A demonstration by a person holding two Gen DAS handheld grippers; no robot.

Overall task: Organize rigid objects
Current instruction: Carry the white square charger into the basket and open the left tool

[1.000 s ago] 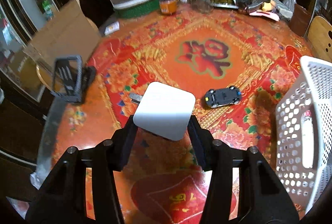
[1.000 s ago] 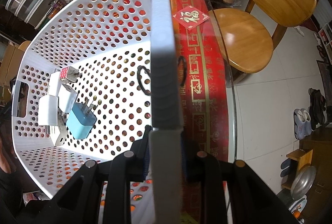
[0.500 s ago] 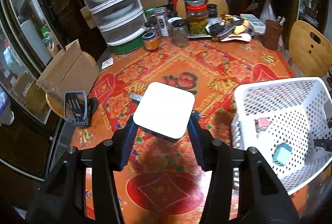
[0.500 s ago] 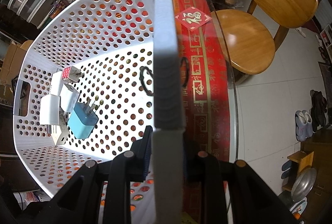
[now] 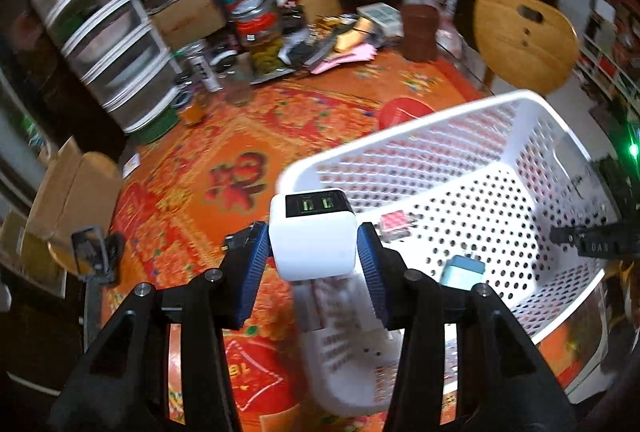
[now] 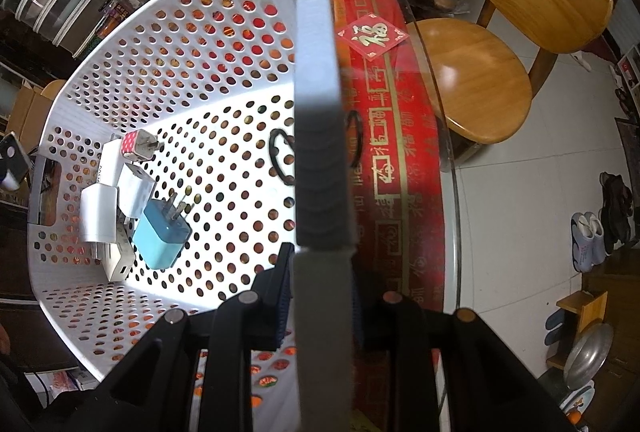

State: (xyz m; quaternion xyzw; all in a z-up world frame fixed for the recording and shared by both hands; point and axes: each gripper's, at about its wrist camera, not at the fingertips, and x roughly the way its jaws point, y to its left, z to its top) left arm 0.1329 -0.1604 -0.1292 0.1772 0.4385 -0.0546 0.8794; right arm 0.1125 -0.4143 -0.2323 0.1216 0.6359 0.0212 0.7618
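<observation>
Left wrist view: jaws clamp a white charger (image 5: pixel 312 244) above the red patterned tablecloth (image 5: pixel 248 136); right jaws grip the basket (image 6: pixel 316 80) rim.

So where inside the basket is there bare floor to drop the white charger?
Free: the basket floor between the blue plug and the wall the right gripper clamps. Crowded: the handle-end corner, where white adapters and the pink plug cluster.

A wooden chair (image 6: pixel 500 48) stands beside the table's (image 5: pixel 248 136) far right edge. Jars (image 5: pixel 260 32) and stacked drawers (image 5: pixel 108 44) crowd its far edge.
</observation>
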